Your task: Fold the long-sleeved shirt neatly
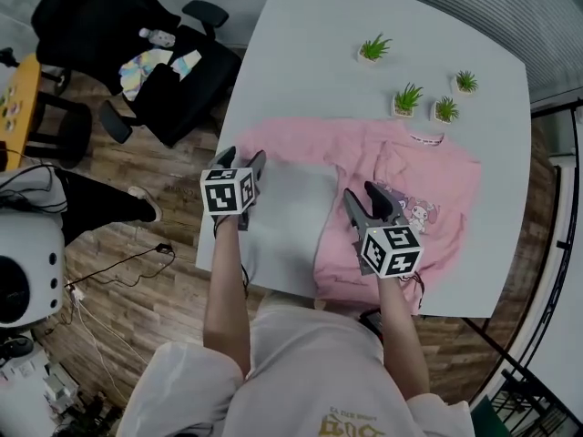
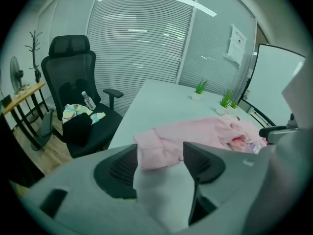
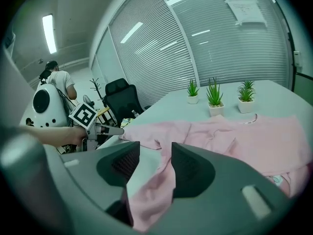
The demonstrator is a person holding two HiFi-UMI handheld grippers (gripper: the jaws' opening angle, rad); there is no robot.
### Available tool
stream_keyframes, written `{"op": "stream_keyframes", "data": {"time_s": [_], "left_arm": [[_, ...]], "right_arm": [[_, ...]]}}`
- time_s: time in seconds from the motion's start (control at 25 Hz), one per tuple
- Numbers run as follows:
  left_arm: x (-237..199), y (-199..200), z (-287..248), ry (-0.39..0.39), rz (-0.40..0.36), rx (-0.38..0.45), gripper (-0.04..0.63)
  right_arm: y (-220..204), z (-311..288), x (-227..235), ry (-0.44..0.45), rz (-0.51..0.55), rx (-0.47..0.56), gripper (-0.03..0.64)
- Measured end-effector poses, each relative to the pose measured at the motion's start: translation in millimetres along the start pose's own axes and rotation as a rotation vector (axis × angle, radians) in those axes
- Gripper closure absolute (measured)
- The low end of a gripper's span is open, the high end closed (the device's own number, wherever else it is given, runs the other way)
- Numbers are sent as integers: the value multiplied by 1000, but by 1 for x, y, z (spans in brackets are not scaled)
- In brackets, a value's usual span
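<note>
Over at the far left, an office chair (image 1: 109,25) is sitting clear of the tabletop (image 1: 310,44), piled with odd clothes and playing no part in this job. Next in, the left gripper (image 1: 242,162) is hanging nose-down at the tabletop's left side, close by the cuff end of the pink sleeve (image 1: 291,142). Its fingers (image 2: 117,170) are standing well apart with nothing pinched. The cuff is lying just ahead of the tips, framed in the gap, which I am taking as lining up for a grab at the sleeve end.

The long-sleeved shirt (image 1: 410,198) itself is lying flat on the tabletop, print side up. Its collar is pointing away from the person toward the potted plants (image 1: 407,98), and that one sleeve is stretching leftward (the other sleeve I am not making out from here).

Moving right, the right gripper (image 1: 363,194) is leaning over the left side of the shirt's body. Its fingers (image 3: 190,170) are parted too, and a ridge of pink cloth is running up between them. Bare tabletop is showing beside the cloth, though, so I am judging that they are straddling it, not clamping it. The pairing is making sense to me. With one tool on the cuff and one on the flank, sleeve and side can be carried over the chest together, and that first fold is not yet begun.
</note>
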State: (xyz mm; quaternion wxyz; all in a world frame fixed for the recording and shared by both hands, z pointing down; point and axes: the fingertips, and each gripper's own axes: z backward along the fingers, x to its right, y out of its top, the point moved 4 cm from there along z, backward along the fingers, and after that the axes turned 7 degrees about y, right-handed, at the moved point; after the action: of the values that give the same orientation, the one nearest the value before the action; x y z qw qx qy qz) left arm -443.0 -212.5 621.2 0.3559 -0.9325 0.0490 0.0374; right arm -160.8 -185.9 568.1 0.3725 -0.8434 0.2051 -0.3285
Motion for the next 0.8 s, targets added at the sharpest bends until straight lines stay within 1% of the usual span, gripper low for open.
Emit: {"op": "stream_keyframes", "data": {"time_s": [0.16,0.4,0.44,0.52,0.8], "left_arm": [[-10,-2,-12,26,-7,-15,332],[-15,-4,-19,29,6,-16,416],[-17,-4,-19,37,5,-15,446],[-20,-4,-20,61,-2,-22,573],[-24,-3,-16,51,-5,-27,580]], "right_arm": [[-1,-7,0,-17,3,-14,402],[-5,-13,0,-28,4,-34,411],[-5,-13,1,-29,5,-36,415],[-4,-13,2,-33,7,-38,423],[1,-11,4,-45,7,-24,437]]}}
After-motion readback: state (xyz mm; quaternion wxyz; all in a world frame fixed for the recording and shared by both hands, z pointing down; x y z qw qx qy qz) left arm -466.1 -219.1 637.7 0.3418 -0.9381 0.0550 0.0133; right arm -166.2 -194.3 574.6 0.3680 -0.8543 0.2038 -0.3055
